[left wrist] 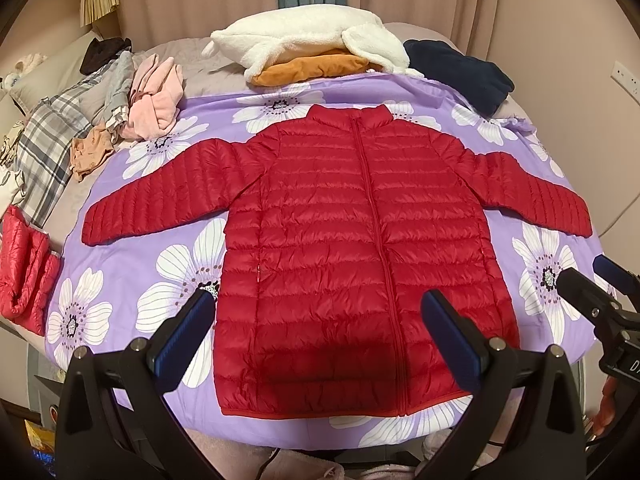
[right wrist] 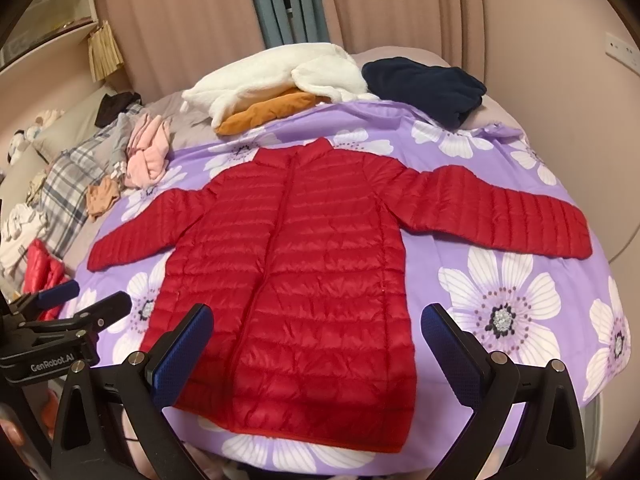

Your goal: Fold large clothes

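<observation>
I see the purple flowered sheet (left wrist: 120,264) covering the bed, and the red puffer jacket (left wrist: 344,216) lies flat at its centre, zipped, collar toward twelve o'clock, sleeves reaching out to nine and three. A white fleece (left wrist: 304,40) sits at twelve, a navy garment (left wrist: 460,68) at one. My left gripper (left wrist: 320,316) and right gripper (right wrist: 316,328) both hover near the hem at six, jaws spread wide, holding nothing.

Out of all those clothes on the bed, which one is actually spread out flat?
The big red puffer jacket in the middle, zipped, sleeves out to both sides on the purple flowered sheet. The white fleece, navy garment and pink top lie folded or bunched.
</observation>
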Available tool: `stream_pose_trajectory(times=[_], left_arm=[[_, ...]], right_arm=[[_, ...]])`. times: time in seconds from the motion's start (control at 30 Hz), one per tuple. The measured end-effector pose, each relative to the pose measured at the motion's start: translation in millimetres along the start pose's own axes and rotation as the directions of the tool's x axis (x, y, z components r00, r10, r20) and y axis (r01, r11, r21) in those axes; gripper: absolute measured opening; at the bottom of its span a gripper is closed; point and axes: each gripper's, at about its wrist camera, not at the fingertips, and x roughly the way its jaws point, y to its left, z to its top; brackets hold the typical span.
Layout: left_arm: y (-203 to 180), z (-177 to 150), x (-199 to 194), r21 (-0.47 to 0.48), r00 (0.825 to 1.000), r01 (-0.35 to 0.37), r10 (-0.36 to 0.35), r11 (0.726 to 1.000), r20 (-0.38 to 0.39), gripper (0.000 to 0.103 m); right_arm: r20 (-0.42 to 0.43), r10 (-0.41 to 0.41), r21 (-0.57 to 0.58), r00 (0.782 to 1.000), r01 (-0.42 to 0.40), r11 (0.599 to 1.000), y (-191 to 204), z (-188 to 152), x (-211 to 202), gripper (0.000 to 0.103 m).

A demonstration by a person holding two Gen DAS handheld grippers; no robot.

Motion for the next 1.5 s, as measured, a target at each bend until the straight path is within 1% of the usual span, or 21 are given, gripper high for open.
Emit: stream_pose_trajectory(times=[0.43,0.6,0.7,0.77,0.87,0.9,0.97,1.0,1.07,1.1,1.13,1.2,1.23,1.27,1.33,1.37,1.4,1.47,1.5], left_arm=[[0,1,0,-0.002,1.000,0.000,0.000,1.000,-0.001,0.103],[-1,-4,5,-0.005,1.000,0.005,-0.005,1.000,-0.003,0.103],[2,-5,10,-0.032,0.998,0.056,-0.057,0.998,-0.012,0.103],[3,-3,12,-0.053,0.994,0.105,-0.106,0.993,-0.013,0.103],[7,-2,16,-0.094,0.983,0.184,-0.185,0.978,-0.002,0.103],[7,0,17,-0.104,0.978,0.210,-0.210,0.972,0.008,0.103],[7,5,20,-0.126,0.966,0.256,-0.258,0.958,0.006,0.103],[9,7,23,-0.147,0.955,0.294,-0.297,0.945,0.002,0.103],[13,10,32,-0.195,0.927,0.367,-0.375,0.910,-0.008,0.103],[14,11,36,-0.211,0.920,0.381,-0.392,0.900,-0.010,0.103],[13,12,38,-0.219,0.918,0.385,-0.397,0.897,-0.011,0.103],[13,15,44,-0.230,0.905,0.412,-0.426,0.882,-0.012,0.103],[14,17,47,-0.238,0.894,0.433,-0.448,0.869,-0.010,0.103],[14,19,50,-0.248,0.885,0.450,-0.465,0.858,-0.005,0.103],[15,22,56,-0.265,0.881,0.459,-0.473,0.848,0.009,0.103],[15,25,57,-0.265,0.878,0.468,-0.478,0.843,0.029,0.103],[16,27,59,-0.263,0.875,0.475,-0.483,0.840,0.040,0.103],[14,33,65,-0.272,0.877,0.471,-0.478,0.839,0.046,0.103],[13,35,70,-0.271,0.879,0.467,-0.476,0.841,0.038,0.103]], right_arm=[[-0.001,0.001,0.001,1.000,-0.001,1.000,-1,0,0,0.102],[-0.004,0.000,0.004,1.000,0.000,1.000,-3,-1,1,0.102],[-0.001,0.005,0.023,1.000,-0.005,1.000,-9,-2,3,0.102],[0.012,0.038,0.047,0.999,-0.039,0.998,-17,-2,3,0.102],[0.039,0.134,0.109,0.990,-0.137,0.985,-34,-1,3,0.102],[0.058,0.170,0.134,0.984,-0.177,0.975,-41,-2,3,0.102],[0.101,0.232,0.189,0.967,-0.248,0.950,-56,-1,3,0.102],[0.121,0.246,0.213,0.962,-0.268,0.940,-62,-1,3,0.102],[0.168,0.285,0.255,0.944,-0.321,0.912,-79,-1,6,0.102],[0.188,0.297,0.272,0.936,-0.340,0.900,-88,-2,8,0.102],[0.200,0.296,0.300,0.934,-0.346,0.889,-98,-3,11,0.102],[0.234,0.314,0.355,0.920,-0.381,0.854,-119,-5,18,0.102],[0.250,0.311,0.388,0.917,-0.389,0.836,-134,-7,23,0.102],[0.256,0.287,0.428,0.923,-0.374,0.822,-148,-9,28,0.102],[0.267,0.261,0.486,0.928,-0.363,0.795,-174,-12,37,0.102],[0.271,0.252,0.512,0.929,-0.361,0.779,-190,-13,42,0.102],[0.273,0.228,0.541,0.935,-0.345,0.767,-206,-13,47,0.102],[0.257,0.152,0.588,0.954,-0.279,0.759,-234,-11,55,0.102],[0.235,0.091,0.614,0.968,-0.220,0.758,-250,-8,60,0.102]])
